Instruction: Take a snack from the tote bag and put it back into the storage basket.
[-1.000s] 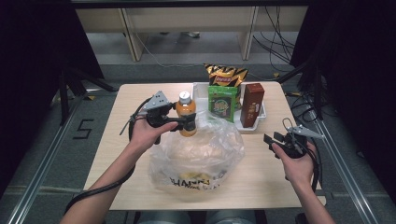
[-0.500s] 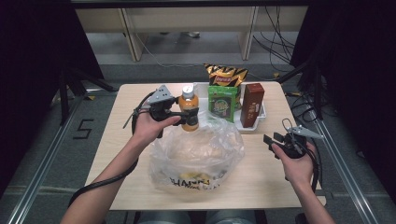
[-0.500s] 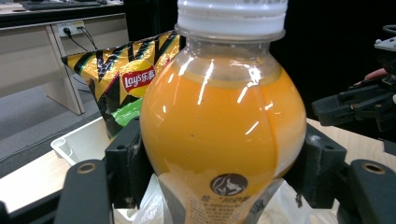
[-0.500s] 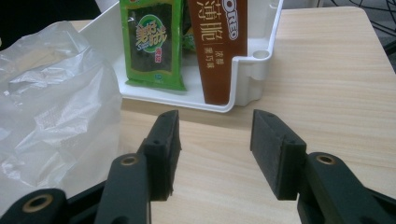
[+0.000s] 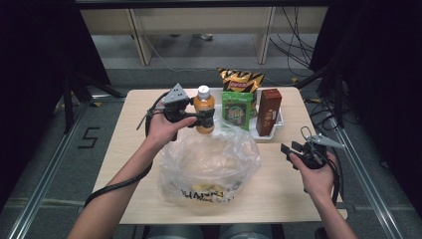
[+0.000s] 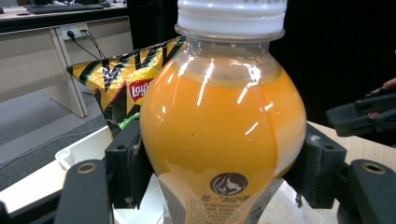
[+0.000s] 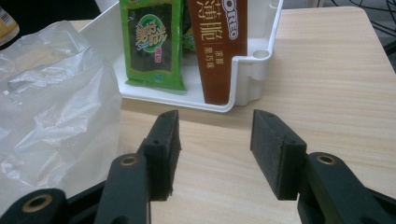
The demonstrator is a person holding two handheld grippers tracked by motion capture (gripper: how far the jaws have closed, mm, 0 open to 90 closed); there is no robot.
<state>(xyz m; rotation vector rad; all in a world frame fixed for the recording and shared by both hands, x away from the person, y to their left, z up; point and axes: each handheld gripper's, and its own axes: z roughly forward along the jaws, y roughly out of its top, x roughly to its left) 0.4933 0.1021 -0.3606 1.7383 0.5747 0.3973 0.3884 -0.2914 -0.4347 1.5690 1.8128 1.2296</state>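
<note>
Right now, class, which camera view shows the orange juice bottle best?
The left gripper view: the bottle looms close, held between the left gripper pads. The high view shows it small; the right gripper view catches just a corner.

This looks like a lab set up for recording. A small wooden table [image 5: 149, 104] stands in a bay hung with black curtains [image 5: 35, 45], metal rails [image 5: 50, 164] run along the grey floor beside a taped "5" [image 5: 89, 138], cables [image 5: 293, 25] trail behind, and office desks [image 5: 199, 20] line the back.
</note>
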